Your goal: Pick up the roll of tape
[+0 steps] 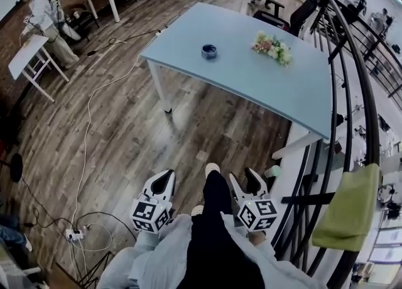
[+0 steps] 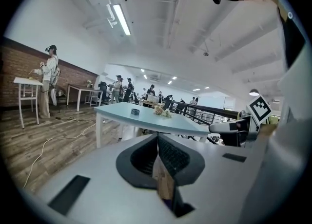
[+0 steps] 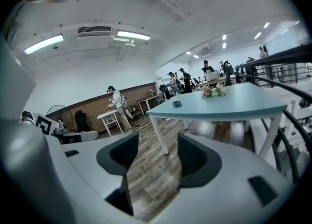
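Observation:
A dark blue roll of tape [image 1: 209, 51] lies flat on the light blue table [image 1: 295, 93], well ahead of me; it also shows small as the roll of tape [image 2: 135, 112] and the roll of tape [image 3: 177, 103]. My left gripper [image 1: 162, 183] is held low by my legs, its jaws shut with nothing between them. My right gripper [image 1: 245, 183] is beside it, jaws open and empty. Both are far from the tape, over the wooden floor.
A bunch of flowers [image 1: 272, 48] lies on the table right of the tape. A black curved railing [image 1: 352, 68] runs along the right. Cables and a power strip [image 1: 74, 235] lie on the floor at left. People stand at white tables [image 1: 28, 55] far left.

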### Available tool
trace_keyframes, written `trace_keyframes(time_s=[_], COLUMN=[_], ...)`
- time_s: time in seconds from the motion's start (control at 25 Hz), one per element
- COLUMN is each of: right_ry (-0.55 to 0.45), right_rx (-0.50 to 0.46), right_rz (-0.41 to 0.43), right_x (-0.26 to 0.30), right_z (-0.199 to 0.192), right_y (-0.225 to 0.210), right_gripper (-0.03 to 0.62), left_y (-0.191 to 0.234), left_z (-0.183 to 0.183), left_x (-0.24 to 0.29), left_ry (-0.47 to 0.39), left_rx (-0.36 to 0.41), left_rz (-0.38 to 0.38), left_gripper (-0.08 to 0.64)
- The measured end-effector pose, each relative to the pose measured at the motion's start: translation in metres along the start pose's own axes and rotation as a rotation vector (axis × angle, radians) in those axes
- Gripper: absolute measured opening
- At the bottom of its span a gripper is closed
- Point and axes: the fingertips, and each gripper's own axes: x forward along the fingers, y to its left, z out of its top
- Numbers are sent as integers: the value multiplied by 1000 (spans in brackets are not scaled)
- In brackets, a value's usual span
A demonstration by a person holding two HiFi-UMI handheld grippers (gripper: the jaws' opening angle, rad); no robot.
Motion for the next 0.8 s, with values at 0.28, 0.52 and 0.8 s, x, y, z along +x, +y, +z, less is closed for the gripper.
trace_keyframes(time_s=[0.28, 0.52, 0.8], right_ry=[32, 19, 16], right_rx=[10, -2, -9], right_rz=[52, 74, 70], right_x=[49, 97, 149], right_z=[8, 35, 76], right_y=[0, -14, -43], right_gripper=[255, 255, 255], left_y=[31, 58, 81], left_z=[6, 21, 53], left_x=[20, 60, 122], left_ry=[-7, -8, -26], left_rx=[-25, -9, 5], left_rz=[56, 74, 74], left_gripper=[16, 17, 17])
